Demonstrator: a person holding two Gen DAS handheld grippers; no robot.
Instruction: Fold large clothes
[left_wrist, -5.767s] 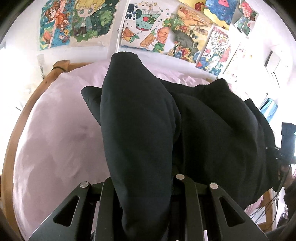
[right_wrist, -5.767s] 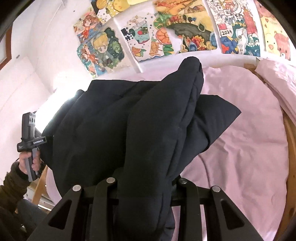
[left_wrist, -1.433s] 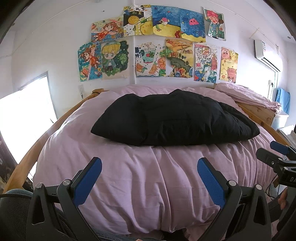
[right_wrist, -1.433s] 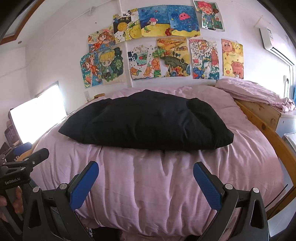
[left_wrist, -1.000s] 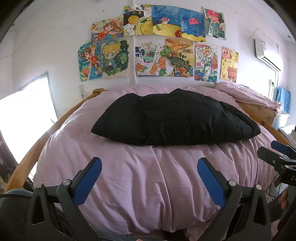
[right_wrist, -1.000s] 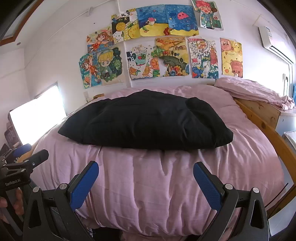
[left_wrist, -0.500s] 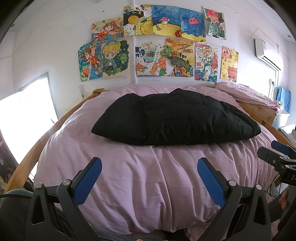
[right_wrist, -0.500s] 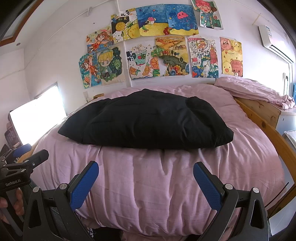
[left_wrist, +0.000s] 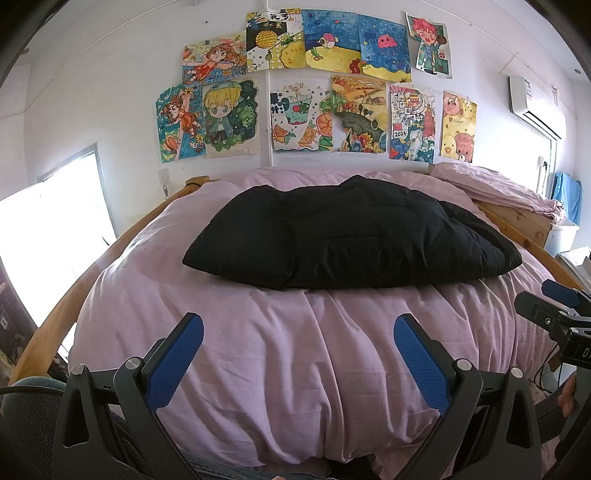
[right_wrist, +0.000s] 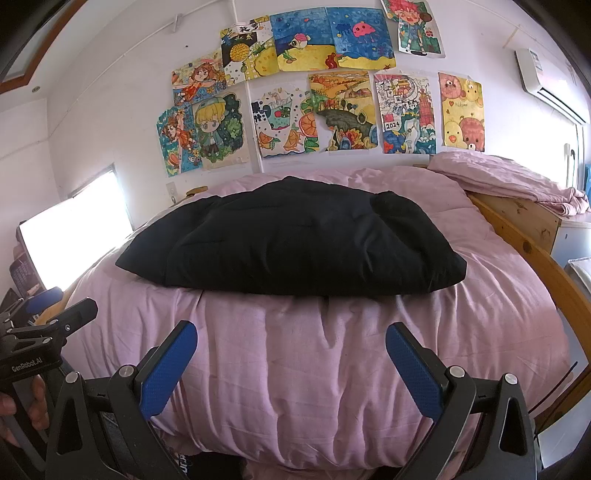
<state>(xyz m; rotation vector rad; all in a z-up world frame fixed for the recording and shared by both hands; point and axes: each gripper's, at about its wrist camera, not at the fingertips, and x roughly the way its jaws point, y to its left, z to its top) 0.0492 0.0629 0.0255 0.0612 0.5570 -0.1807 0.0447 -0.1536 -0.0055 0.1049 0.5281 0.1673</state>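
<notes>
A black padded garment (left_wrist: 351, 236) (right_wrist: 291, 243) lies folded into a thick oblong across the middle of the pink bed (left_wrist: 295, 350) (right_wrist: 314, 354). My left gripper (left_wrist: 297, 325) hangs open at the foot of the bed, well short of the garment, its blue pads (left_wrist: 177, 358) wide apart and empty. My right gripper (right_wrist: 291, 332) is likewise open and empty at the foot of the bed. Each gripper shows at the edge of the other's view, the right gripper (left_wrist: 554, 310) on the right and the left gripper (right_wrist: 48, 310) on the left, held by a hand (right_wrist: 22, 406).
A wooden bed frame (left_wrist: 524, 225) (right_wrist: 546, 258) runs down both sides. A bundle of pink bedding (right_wrist: 509, 177) sits on the wooden unit at the back right. Drawings (left_wrist: 314, 99) cover the wall behind. A bright window (left_wrist: 48, 221) is on the left.
Several seconds ago both grippers were shut on the lifted garment. It now lies folded on the bed and both grippers are open and pulled back. Nothing has moved over the last second.
</notes>
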